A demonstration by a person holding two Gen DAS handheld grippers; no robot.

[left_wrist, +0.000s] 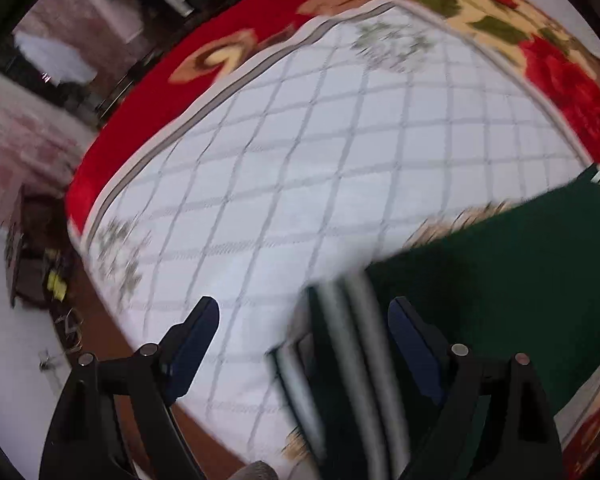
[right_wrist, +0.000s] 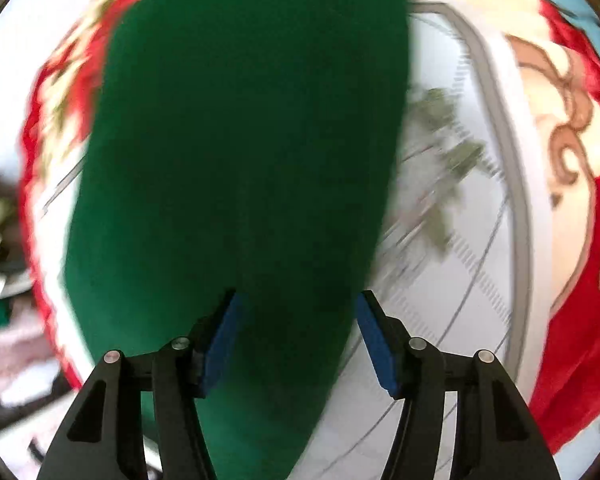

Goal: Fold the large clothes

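- While both views are smeared by motion blur, we can make out a dark green garment lying on a white quilted cover with a grey lattice pattern.
- We see that cover spread over a red floral blanket, whose border shows around the cover's edge in both views.
- From the left wrist we see our left gripper with its jaws spread wide apart, holding nothing.
- A part of the garment with pale stripes lies between the left gripper's blue pads, nearer the right-hand pad; we cannot tell whether it touches either pad.
- The rest of the green cloth fills the lower right of that view.
- From the right wrist we see our right gripper likewise spread open and gripping nothing.
- The green cloth runs as a long band from between the right gripper's fingers to the far top of that view; whether it touches them is unclear.
- Beyond the bed's edge in the left view we see a pale floor with dark clutter, too blurred to name.
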